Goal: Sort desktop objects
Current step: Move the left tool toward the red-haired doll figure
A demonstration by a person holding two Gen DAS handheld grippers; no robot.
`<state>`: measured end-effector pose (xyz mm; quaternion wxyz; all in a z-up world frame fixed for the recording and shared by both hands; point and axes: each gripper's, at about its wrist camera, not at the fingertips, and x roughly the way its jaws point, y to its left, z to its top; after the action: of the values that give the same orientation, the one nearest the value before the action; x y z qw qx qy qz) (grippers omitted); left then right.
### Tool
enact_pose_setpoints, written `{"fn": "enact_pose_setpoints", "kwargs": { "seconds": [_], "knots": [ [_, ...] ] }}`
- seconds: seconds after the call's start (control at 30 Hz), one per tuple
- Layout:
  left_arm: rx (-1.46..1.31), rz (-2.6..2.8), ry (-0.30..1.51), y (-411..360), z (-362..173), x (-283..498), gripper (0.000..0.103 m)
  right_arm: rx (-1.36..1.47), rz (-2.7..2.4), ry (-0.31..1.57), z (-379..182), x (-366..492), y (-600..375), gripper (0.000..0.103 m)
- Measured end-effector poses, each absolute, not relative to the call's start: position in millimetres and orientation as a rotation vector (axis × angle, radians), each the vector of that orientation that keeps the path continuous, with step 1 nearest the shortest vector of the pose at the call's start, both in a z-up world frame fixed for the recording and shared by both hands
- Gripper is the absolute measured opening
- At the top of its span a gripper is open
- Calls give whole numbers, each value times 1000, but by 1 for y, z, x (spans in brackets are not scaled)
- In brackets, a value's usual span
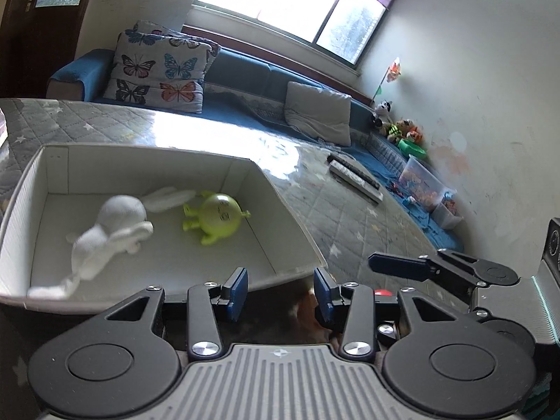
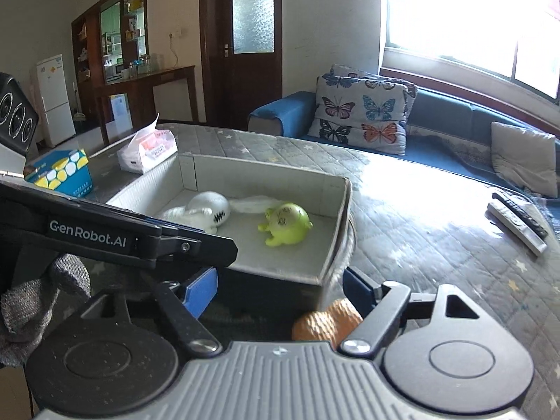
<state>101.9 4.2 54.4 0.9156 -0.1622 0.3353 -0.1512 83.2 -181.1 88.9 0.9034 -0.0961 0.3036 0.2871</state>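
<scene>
Quilted table (image 2: 437, 217) carries white box (image 2: 336, 224); plush (image 2: 206, 210) and green toy (image 2: 287, 224) lie inside. My right gripper (image 2: 280, 287) gapes, orange toy (image 2: 325, 322) loose near it; left gripper (image 1: 280, 287) open, empty. Risk: orange toy stays unboxed, or blurred approach clips box's near wall.

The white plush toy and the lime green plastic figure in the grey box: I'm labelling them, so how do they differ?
The white plush toy is soft fabric with long floppy limbs; the lime green plastic figure is hard, glossy and round-bodied with short stubby limbs. The plush sprawls out longer; the figure is compact. The plush has black stitching on its head; the figure has small dark markings. Both lie inside the grey box.
</scene>
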Motion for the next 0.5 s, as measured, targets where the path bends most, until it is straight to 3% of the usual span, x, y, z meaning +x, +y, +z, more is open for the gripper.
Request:
{"fn": "enact_pose_setpoints", "kwargs": {
  "seconds": [0.23,0.33,0.5],
  "knots": [
    [-340,-338,737,-8,33,87,44,-164,574,651,74,59,-196,88],
    [-347,-350,769,-13,23,83,44,-146,557,662,64,50,-204,98],
    [-368,-378,797,-21,13,80,44,-146,554,682,48,35,-212,98]
  ]
}}
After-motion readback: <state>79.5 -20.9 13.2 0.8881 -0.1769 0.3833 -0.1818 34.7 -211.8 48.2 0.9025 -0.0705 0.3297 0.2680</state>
